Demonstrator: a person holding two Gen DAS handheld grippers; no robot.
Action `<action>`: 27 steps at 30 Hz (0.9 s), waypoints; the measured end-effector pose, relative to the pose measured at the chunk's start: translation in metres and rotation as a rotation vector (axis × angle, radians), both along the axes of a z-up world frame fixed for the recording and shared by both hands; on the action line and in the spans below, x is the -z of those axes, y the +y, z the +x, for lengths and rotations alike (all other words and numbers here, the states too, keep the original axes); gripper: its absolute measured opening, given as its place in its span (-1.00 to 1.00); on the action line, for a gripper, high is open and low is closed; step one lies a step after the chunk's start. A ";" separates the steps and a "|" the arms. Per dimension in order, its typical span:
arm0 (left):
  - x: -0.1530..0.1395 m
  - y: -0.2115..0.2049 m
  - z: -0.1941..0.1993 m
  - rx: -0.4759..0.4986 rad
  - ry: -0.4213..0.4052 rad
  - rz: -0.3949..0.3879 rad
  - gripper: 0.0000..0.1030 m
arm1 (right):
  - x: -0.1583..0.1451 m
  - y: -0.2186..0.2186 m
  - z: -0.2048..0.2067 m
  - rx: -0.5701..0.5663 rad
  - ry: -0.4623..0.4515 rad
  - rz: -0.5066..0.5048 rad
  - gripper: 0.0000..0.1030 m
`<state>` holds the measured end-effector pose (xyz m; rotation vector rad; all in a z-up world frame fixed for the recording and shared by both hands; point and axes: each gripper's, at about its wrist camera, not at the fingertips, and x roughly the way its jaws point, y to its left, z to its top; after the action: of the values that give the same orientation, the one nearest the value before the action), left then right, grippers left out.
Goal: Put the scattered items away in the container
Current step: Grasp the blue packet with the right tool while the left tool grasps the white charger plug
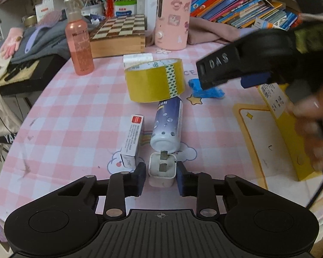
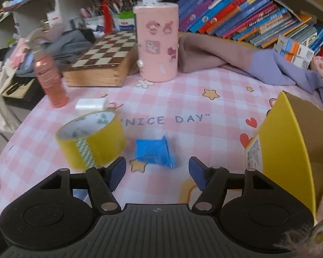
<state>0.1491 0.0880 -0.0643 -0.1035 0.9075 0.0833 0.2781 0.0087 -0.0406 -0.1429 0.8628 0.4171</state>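
We saw the left gripper (image 1: 160, 178) with its pads either side of a white charger (image 1: 161, 169), small gaps showing, prongs facing up; beyond it a can (image 1: 166, 126) lay lengthwise, base toward us, below the tape (image 1: 155, 80); the right gripper (image 2: 157, 173) stood apart over a blue packet (image 2: 154, 152); the cloth (image 2: 204, 107) read "NICE DAY"; the yellow box (image 2: 290, 142) stood right.

Pink checked table (image 2: 204, 99) bears tape roll (image 2: 90, 139), blue packet (image 2: 154, 151), chessboard (image 2: 101, 53).

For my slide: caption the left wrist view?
Left hand-held gripper straddling a white charger plug on the checked tablecloth.
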 end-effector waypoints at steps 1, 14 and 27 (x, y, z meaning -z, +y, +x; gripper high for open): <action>0.001 0.000 0.001 -0.003 0.003 -0.003 -0.50 | 0.002 0.003 0.005 0.003 0.008 -0.002 0.23; 0.003 -0.001 0.005 -0.010 -0.008 -0.007 -0.53 | 0.028 0.017 0.038 0.034 0.075 -0.033 0.19; -0.007 0.002 -0.004 -0.005 -0.033 -0.017 -0.53 | 0.025 0.011 0.033 0.027 0.084 0.001 -0.20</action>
<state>0.1455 0.0896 -0.0575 -0.1223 0.8755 0.0782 0.3108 0.0198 -0.0658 -0.1130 0.9459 0.4006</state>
